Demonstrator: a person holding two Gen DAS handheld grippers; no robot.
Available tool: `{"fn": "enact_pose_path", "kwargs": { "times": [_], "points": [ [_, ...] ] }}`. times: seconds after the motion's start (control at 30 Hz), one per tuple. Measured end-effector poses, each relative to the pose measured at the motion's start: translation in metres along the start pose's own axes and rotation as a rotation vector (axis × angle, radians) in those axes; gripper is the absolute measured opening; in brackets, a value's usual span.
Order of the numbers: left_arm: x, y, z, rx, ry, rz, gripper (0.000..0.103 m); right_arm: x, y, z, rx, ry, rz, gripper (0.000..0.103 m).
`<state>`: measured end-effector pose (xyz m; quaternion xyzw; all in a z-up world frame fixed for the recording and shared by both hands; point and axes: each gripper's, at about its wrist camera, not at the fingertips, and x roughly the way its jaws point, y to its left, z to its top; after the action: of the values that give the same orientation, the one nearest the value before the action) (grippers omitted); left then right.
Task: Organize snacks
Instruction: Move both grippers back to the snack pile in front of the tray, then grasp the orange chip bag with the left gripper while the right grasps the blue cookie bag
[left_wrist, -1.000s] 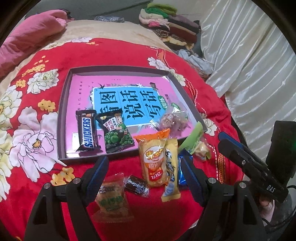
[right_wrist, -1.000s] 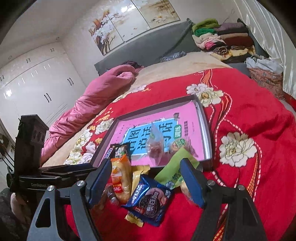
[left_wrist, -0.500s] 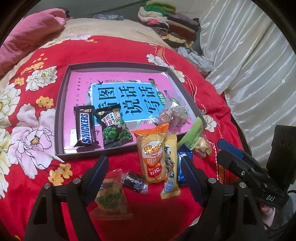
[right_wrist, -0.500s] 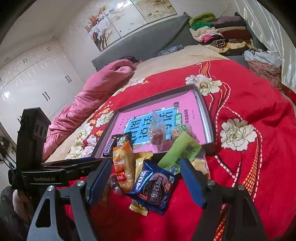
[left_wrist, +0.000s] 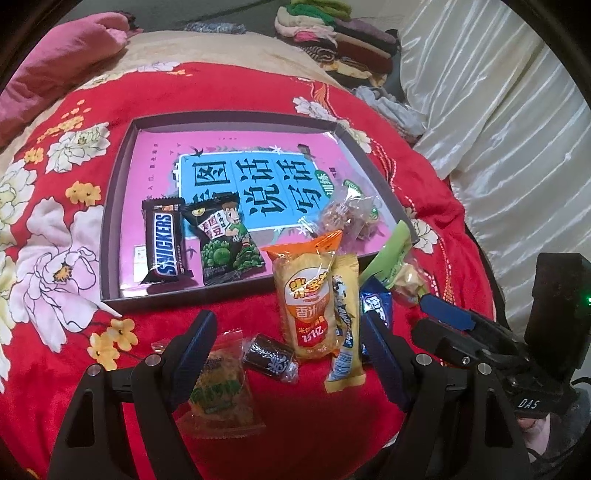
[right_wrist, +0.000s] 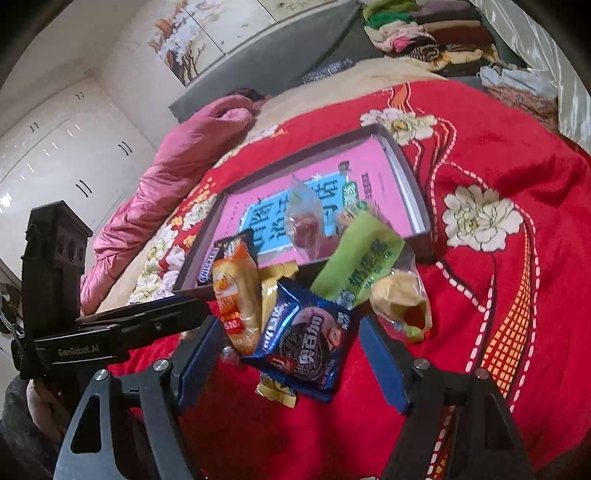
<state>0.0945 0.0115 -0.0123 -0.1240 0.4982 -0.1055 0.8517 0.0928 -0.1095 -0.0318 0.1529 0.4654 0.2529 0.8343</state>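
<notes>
Right gripper (right_wrist: 291, 373) is hanging over the blue cookie pack (right_wrist: 306, 347), jaws standing wide, nothing between the pads. The pack is lying on the red blanket (right_wrist: 517, 295) in front of the tray (right_wrist: 410, 184), just ahead of and between the two blue fingers (right_wrist: 384, 365), slightly nearer the left one. Its long axis is running roughly away from the gripper, tilted a little to the left, so the jaws are straddling its short width. That looks like the relation the next move depends on: a straight drop should put a pad on each long edge.

Crowding is the concern. The orange pack (right_wrist: 236, 295) and the yellow bar (right_wrist: 275, 284) are touching or overlapping the cookie pack on its left side; the green pack (right_wrist: 362, 254) is leaning over its far corner. The left pad may catch the orange pack on the way down.

Left gripper (left_wrist: 288, 354) is also standing open and empty, hovering over the near loose pieces: a small clear-wrapped snack (left_wrist: 218, 387) by its left finger, a dark candy (left_wrist: 269, 356) in the middle. The cookie pack (left_wrist: 376, 302) is showing only as a blue edge beyond its right finger, mostly hidden under the yellow bar, so the right hand is judged the nearer one.

Already in the tray: Snickers (left_wrist: 162, 240), a pea pack (left_wrist: 225, 240), a clear bag (left_wrist: 343, 218).
</notes>
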Motion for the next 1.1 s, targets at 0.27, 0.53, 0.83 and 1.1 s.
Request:
{"fn": "enact_pose_path", "kwargs": {
  "times": [0.27, 0.53, 0.83, 1.1],
  "points": [
    [0.01, 0.0, -0.002, -0.001, 0.018, -0.001, 0.081, 0.01, -0.007, -0.005, 0.031, 0.039, -0.005, 0.076],
    [0.015, -0.001, 0.004, 0.0, 0.016, 0.001, 0.081, 0.02, -0.01, -0.006, 0.045, 0.069, 0.011, 0.076],
    [0.023, -0.004, 0.007, 0.005, 0.031, -0.003, 0.081, 0.034, -0.017, -0.009, 0.079, 0.105, 0.037, 0.076],
    [0.028, 0.003, 0.01, -0.026, 0.03, -0.018, 0.08, 0.042, -0.016, -0.006, 0.062, 0.111, 0.065, 0.069]
  ]
}}
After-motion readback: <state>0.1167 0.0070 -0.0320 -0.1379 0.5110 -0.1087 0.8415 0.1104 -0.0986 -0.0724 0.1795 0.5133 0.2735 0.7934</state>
